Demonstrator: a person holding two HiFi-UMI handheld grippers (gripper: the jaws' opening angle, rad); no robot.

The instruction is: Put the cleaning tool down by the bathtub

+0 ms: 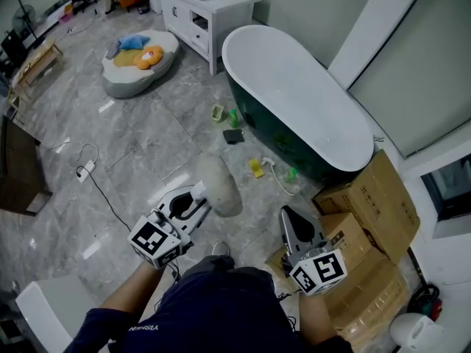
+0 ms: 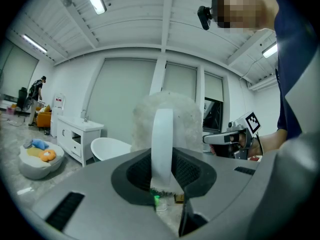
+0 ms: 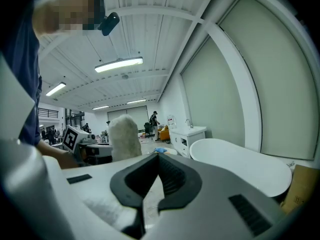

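The cleaning tool (image 1: 218, 184) is a pale, fluffy off-white pad w/ a rounded top, standing upright on a flat white handle (image 2: 162, 134). The left gripper (image 1: 193, 201) pinches that handle btwn its jaws. The tool is up in the air over the grey tile floor (image 1: 140, 145), near the person, on the near side of the bathtub (image 1: 294, 101) & apart from it. The right gripper (image 1: 288, 215) sits to the right of the tool, jaw tips pressed together w/ nothing btwn them.

Head view only: the whole tub from above, white inside & dark green outside. Small green bottles (image 1: 233, 116) & other bits lie on the floor along its near side. Cardboard boxes (image 1: 372, 212) are stacked at right, and a white cable (image 1: 85, 169) lies at left.

Left gripper view: the handle seen edge-on in the dark pads, w/ fluff spreading wide behind it. The right gripper (image 2: 227, 138) is off to the right, the tub (image 2: 110, 148) far left. A white cabinet (image 2: 75, 134) & a round cushion (image 2: 37, 159) lie further left.

Right gripper view: its own jaws (image 3: 156, 155) meet at the tips. The tool (image 3: 124, 136) shows side-on as a shaggy column at left, above the left gripper (image 3: 87, 145). The tub rim (image 3: 240, 161) sweeps across the right.
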